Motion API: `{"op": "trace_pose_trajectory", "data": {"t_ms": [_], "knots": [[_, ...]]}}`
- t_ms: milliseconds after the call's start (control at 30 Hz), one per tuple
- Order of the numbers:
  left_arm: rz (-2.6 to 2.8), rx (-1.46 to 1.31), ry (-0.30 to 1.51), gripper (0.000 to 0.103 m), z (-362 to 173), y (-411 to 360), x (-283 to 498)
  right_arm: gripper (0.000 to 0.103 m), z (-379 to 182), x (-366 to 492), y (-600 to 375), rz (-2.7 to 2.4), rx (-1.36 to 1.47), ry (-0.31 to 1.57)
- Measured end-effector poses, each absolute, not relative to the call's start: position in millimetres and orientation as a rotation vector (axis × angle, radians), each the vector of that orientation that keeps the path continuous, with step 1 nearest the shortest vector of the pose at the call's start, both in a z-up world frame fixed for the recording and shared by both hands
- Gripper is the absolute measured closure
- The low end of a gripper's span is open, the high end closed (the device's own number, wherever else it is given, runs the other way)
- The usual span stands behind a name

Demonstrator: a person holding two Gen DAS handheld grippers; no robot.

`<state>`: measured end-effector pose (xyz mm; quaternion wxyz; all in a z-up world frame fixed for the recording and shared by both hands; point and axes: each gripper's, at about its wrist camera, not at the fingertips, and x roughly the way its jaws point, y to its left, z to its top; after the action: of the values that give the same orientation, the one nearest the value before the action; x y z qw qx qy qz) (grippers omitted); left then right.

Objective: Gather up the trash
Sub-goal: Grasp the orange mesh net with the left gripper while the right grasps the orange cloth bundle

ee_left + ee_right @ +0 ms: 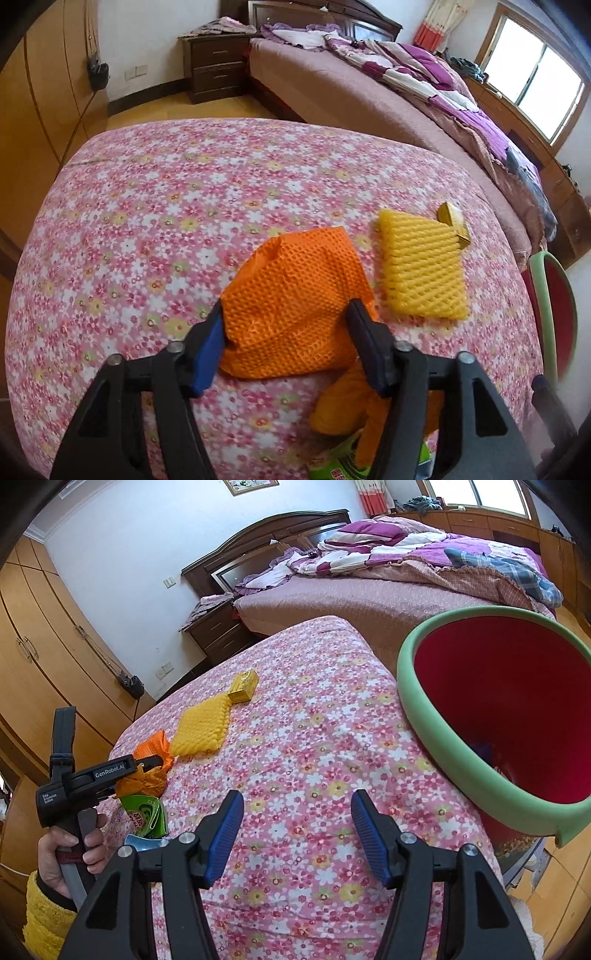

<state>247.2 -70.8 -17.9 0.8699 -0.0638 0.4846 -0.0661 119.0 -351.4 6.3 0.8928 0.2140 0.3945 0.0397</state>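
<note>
Left tongs [286,314] stand spread on either side of an orange mesh wrapper [291,291], one blue pad at its nine o'clock edge and the other at its three o'clock edge; whether the pads press on the mesh cannot be told from the left wrist view. That wrapper lies on a table under a pink flowered cloth [166,206]. At two o'clock from it, just beside but apart, lies a yellow foam net [421,266], and a small gold box [452,221] touches the net's far corner at one o'clock. At five o'clock from the orange wrapper, under the right-hand finger, sits a crumpled orange piece [340,406], with a green packet [332,469] below it at the frame edge. Right tongs [297,827] are spread with nothing between the pads, only flowered cloth beneath them. From these tongs, the trash lies toward ten and eleven o'clock, well apart. A bin with a green rim [436,723] and red inside stands at two o'clock, at the table's edge. A hand [70,853] in a yellow sleeve [48,915] grips the left handle at nine o'clock.
</note>
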Motion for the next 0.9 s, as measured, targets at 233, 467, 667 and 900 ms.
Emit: {"op": "trace_pose_trajectory", "data": {"t_ms": [233, 467, 667, 900], "knots": [[-0.236, -0.273, 0.98, 0.089, -13, -53, 230, 0.039, 13, 112, -347, 0.096, 0.428, 0.811], [-0.246, -0.344, 0.899, 0.091, 18, -25, 203, 0.039, 31, 108, -326, 0.146, 0.387, 0.802], [-0.193, -0.373, 0.838, 0.091, 37, 8, 179, 0.039, 41, 116, -299, 0.219, 0.35, 0.815], [-0.108, -0.391, 0.782, 0.091, 44, 54, 157, 0.039, 49, 142, -249, 0.321, 0.276, 0.854]]}}
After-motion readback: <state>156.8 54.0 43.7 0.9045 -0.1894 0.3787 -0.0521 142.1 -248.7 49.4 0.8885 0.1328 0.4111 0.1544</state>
